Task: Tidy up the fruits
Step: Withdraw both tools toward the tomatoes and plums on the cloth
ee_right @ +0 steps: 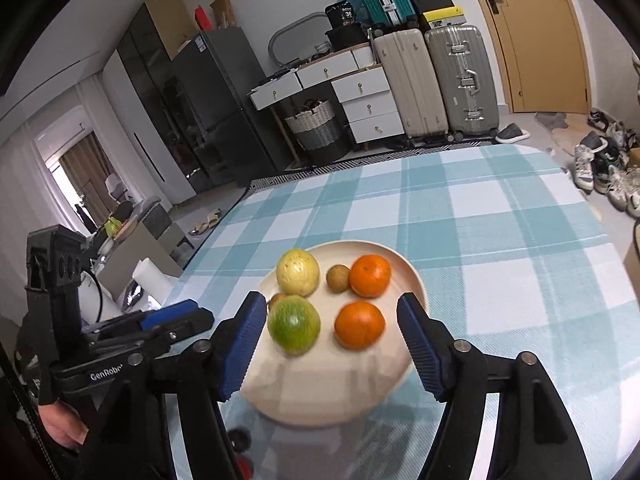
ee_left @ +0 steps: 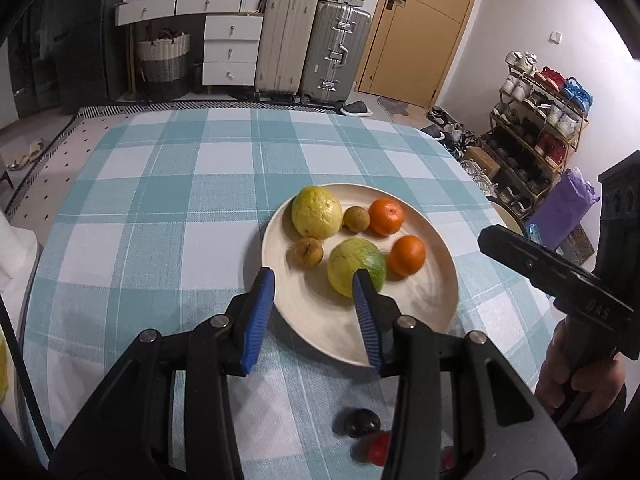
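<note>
Both grippers hang empty over the near rim of the plate (ee_left: 444, 312): the left gripper (ee_left: 314, 280) parted a little, the right gripper (ee_right: 332, 308) wider. Six fruits sit on the plate, with the green-yellow fruit (ee_left: 356, 266) at six o'clock. A dark fruit (ee_left: 362, 422) and a red one (ee_left: 378, 448) lie on the tablecloth (ee_left: 160, 208), probably next.

Both cameras ride on hand-held grippers and look forward and steeply down along their own blue-padded fingers. The left wrist view hangs near the cream plate (ee_left: 440, 312), facing the far suitcases and door. The right wrist view looks from the plate's (ee_right: 412, 276) right, angled left toward the fridge. Both views share the plate, its fruit and the checked tablecloth (ee_left: 160, 200).
</note>
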`<state>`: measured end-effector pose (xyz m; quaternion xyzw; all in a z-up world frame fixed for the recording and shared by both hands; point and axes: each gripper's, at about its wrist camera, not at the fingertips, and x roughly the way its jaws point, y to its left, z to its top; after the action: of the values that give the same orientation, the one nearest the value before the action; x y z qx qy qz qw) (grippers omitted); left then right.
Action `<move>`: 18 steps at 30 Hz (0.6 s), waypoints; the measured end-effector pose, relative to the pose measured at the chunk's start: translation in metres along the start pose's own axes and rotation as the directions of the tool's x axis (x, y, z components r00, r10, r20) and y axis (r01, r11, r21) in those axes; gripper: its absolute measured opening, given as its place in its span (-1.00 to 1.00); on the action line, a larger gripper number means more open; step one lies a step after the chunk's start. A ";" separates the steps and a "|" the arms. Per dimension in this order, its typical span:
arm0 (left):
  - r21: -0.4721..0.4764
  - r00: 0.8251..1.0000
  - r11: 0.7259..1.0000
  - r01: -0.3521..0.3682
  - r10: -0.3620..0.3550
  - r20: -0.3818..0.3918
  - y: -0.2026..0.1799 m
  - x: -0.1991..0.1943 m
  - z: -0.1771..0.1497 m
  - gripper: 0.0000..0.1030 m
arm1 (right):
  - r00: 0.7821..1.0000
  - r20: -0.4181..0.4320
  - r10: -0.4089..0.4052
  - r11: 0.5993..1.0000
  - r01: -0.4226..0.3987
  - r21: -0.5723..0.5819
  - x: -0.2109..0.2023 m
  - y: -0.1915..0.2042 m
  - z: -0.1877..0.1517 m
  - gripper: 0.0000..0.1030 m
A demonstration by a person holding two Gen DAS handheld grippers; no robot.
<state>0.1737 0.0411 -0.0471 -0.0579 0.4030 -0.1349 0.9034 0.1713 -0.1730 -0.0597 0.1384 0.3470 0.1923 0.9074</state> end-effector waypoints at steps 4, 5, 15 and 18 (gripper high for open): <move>0.012 1.000 1.000 -0.013 0.012 0.026 -0.009 -0.015 -0.010 0.08 | 1.000 0.003 -0.007 1.000 0.007 -0.002 -0.016 0.001 -0.009 0.44; 0.014 0.999 1.000 -0.020 0.019 0.036 -0.011 -0.019 -0.012 0.15 | 1.000 0.006 -0.009 1.000 0.009 -0.007 -0.019 0.003 -0.011 0.47; 0.018 0.996 0.998 -0.065 0.064 0.065 -0.020 -0.049 -0.036 0.57 | 0.999 0.037 -0.005 0.997 0.008 -0.074 -0.053 0.024 -0.029 0.66; 0.003 0.995 0.997 -0.082 0.081 0.054 -0.019 -0.054 -0.043 0.62 | 0.999 0.047 -0.006 0.994 0.011 -0.105 -0.063 0.032 -0.036 0.69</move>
<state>0.1037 0.0393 -0.0332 -0.0426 0.3803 -0.0974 0.9187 0.0955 -0.1686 -0.0377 0.0933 0.3156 0.2034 0.9221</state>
